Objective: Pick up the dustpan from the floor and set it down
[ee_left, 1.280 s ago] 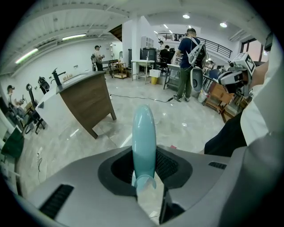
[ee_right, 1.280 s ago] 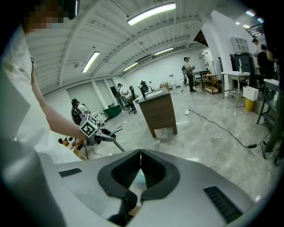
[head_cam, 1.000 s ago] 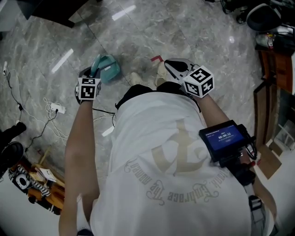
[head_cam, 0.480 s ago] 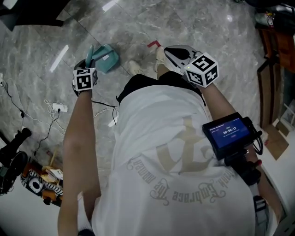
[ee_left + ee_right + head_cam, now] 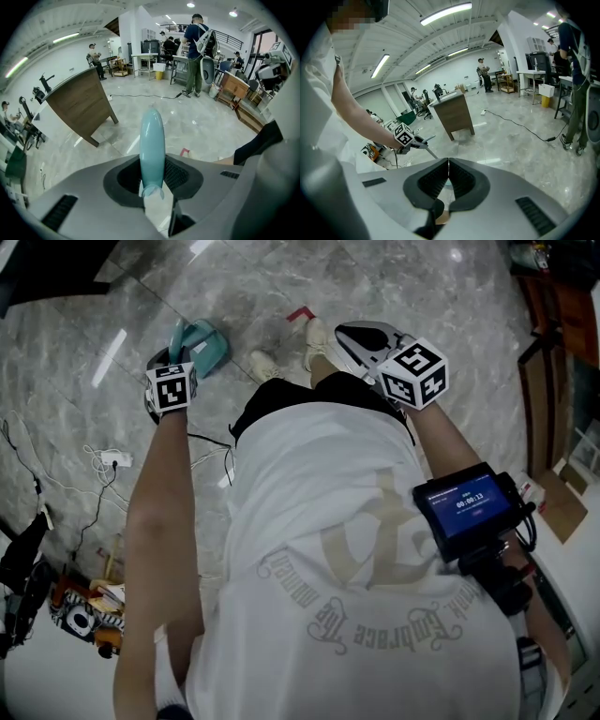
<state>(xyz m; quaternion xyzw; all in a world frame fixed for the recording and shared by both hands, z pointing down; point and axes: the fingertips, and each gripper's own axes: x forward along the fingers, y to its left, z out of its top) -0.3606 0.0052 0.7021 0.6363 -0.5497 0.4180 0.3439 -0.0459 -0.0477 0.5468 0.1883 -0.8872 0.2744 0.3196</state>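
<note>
The teal dustpan (image 5: 199, 341) is at the upper left of the head view, over the grey marble floor; whether it touches the floor does not show. My left gripper (image 5: 174, 360) is shut on its handle. In the left gripper view the rounded teal handle (image 5: 152, 140) stands up between the two dark pads of the left gripper (image 5: 153, 180). My right gripper (image 5: 361, 337) is held out over the floor to the right of the person's feet. In its own view the right gripper (image 5: 448, 177) has its jaws closed together with nothing between them.
A wooden counter (image 5: 82, 105) stands on the floor ahead of the left gripper. White cables and a plug (image 5: 112, 461) lie at the left, a small red piece (image 5: 298, 313) ahead of the shoes (image 5: 263, 364). Wooden furniture (image 5: 548, 352) lines the right side. People stand at tables (image 5: 197, 47) further back.
The left gripper with the dustpan has sunk a little and sits higher in the picture. The right gripper has shifted slightly and stays shut.
</note>
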